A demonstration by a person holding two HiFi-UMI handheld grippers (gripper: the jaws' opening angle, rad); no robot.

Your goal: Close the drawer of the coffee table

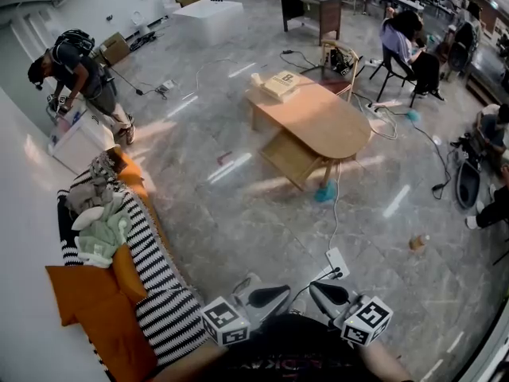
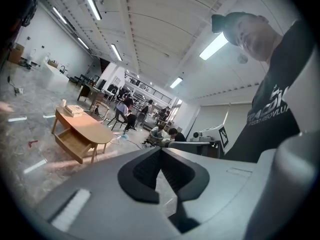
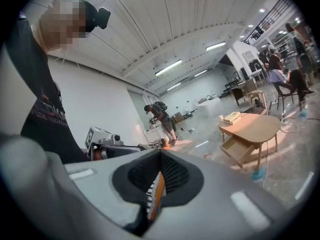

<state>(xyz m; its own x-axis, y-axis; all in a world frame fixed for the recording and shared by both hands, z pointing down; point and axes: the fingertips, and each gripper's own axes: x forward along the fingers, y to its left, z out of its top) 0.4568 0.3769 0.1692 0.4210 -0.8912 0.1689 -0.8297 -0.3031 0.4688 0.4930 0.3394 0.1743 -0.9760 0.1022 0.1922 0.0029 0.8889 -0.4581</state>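
While well apart from coffee table (image 1: 326,118) mid-floor, see drawer (image 1: 290,159) pulled out under top. Prob. stiff, light wood, easy to slide; push flat on front w/ left gripper (image 1: 266,297) & right gripper (image 1: 328,293), both pressed together, empty.

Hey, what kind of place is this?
Probably a large lab or workshop hall staged with home furniture: a coffee table with its drawer open stands alone mid-floor, a sofa lines the wall, and people sit at the back.
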